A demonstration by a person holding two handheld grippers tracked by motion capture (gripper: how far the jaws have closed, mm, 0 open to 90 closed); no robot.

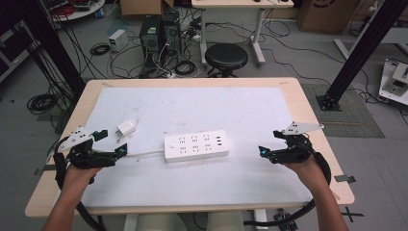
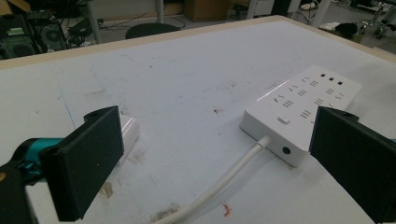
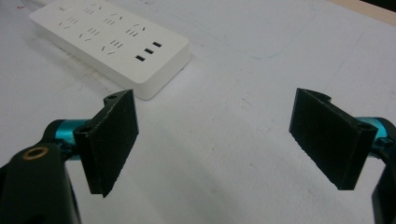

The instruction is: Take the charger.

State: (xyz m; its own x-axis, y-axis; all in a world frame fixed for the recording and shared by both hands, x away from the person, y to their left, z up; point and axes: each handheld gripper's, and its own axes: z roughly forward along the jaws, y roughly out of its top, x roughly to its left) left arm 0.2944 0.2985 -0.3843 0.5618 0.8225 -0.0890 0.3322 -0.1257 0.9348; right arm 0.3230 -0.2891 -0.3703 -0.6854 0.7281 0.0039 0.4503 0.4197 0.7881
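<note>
- Both tongs spread wide, empty: left tongs (image 1: 111,143) by the adapter (image 1: 126,128), right tongs (image 1: 269,144) well right of the strip (image 1: 196,145).
- Mid-table (image 1: 269,103); probably rigid, light, slick plastic.
- Best gripped across short sides; cord (image 2: 219,184) limp.

Glossy white plastic power strip (image 1: 196,145) on scuffed matt table sheet (image 1: 240,110).

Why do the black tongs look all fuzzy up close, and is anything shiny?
In the left gripper view the near tongs are soft, while the power strip stays sharper. In the right gripper view the tongs blur too. In the high view the white mat looks evenly lit, with no strong glare or shadows.
</note>
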